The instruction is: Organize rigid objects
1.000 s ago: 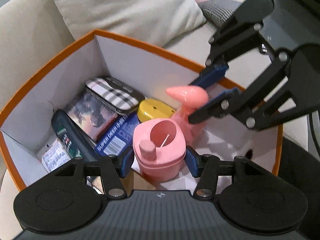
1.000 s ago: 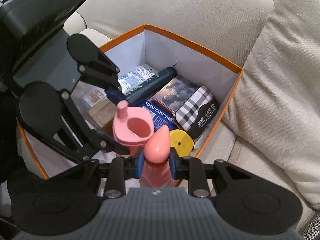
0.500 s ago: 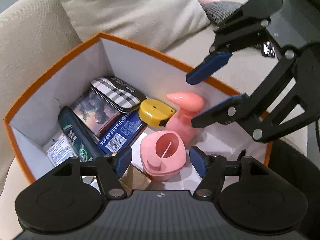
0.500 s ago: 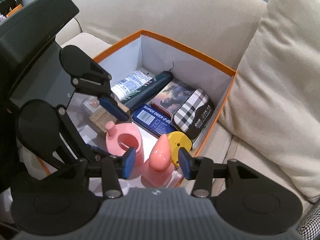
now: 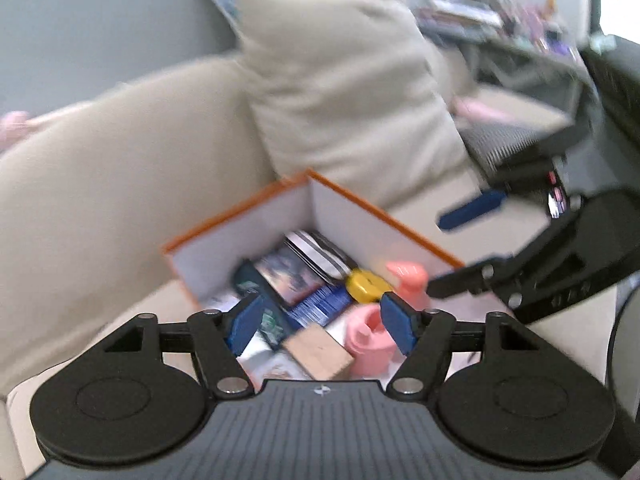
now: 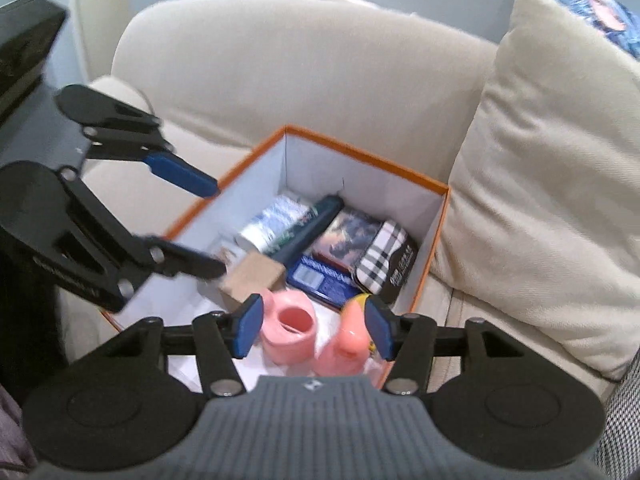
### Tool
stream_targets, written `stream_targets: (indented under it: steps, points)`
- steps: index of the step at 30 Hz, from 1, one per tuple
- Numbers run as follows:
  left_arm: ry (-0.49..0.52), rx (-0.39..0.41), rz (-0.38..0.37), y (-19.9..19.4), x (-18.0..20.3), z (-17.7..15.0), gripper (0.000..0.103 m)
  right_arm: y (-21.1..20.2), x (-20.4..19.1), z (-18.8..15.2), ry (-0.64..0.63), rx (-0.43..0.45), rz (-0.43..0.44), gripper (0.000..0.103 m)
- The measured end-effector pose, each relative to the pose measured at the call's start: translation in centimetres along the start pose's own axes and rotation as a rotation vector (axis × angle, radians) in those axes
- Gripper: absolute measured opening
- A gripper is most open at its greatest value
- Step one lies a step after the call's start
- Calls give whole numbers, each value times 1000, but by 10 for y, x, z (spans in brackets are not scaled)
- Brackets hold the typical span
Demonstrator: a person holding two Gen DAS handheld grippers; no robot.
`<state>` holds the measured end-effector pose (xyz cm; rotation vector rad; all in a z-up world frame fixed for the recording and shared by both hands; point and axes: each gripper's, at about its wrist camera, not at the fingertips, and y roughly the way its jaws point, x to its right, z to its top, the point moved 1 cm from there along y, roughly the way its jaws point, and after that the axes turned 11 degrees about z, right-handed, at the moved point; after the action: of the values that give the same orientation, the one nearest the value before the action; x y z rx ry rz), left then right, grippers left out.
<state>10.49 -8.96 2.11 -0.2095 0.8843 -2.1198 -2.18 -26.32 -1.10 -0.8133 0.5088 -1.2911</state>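
An orange-rimmed white box (image 6: 364, 158) (image 5: 384, 216) sits on a beige sofa and holds several objects. A pink cup-shaped container (image 6: 289, 330) (image 5: 366, 342) and a pink bottle with a pointed cap (image 6: 347, 346) (image 5: 412, 280) stand at its near end. A yellow case (image 5: 366, 286), a blue box (image 6: 324, 280), a plaid case (image 6: 382, 260), a wooden block (image 6: 252, 276) (image 5: 320, 352) and a dark tube (image 6: 308, 228) lie inside. My left gripper (image 5: 320, 322) (image 6: 200, 224) is open and empty above the box. My right gripper (image 6: 312, 330) (image 5: 452, 252) is open and empty above the pink items.
A large beige cushion (image 6: 552, 184) (image 5: 344, 92) leans beside the box. The sofa backrest (image 6: 280, 64) rises behind it. A houndstooth fabric (image 5: 500, 144) and a cluttered dark table (image 5: 520, 40) lie further off.
Both grippers let go of the pink container and the pink bottle, opened, and rose away from the box. Both pink items now stand in the box.
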Motion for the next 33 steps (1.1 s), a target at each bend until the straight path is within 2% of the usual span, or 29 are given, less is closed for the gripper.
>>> stream_targets:
  steps: [6,8,11,14,17,22,25,29,33]
  points:
    - [-144,93,140,-55,-25,-12,84,-23,-39,6,101,97,-64,64]
    - [-167,117,207,-69,-28,-16,89,-30,-54,8,143,138,-85,66]
    - [-184,154,315,-87,-30,-24,92,-41,-74,7,208,202,-97,67]
    - [-203,166,388,-102,-30,-38,95,-48,-96,2,265,259,-120,68]
    - [-248,145,416,-113,-33,-57,95,-51,-119,-7,293,312,-176,81]
    - [-374,70,469,-119,-33,-93,95,-50,-154,-30,305,365,-274,86]
    - [-388,38,483,-122,-22,-110,95,-49,-168,-47,335,369,-327,87]
    - [-398,-33,488,-120,-16,-119,96,-40,-180,-63,338,323,-298,88]
    - [-421,-86,488,-121,-17,-133,96,-35,-185,-71,324,293,-312,88]
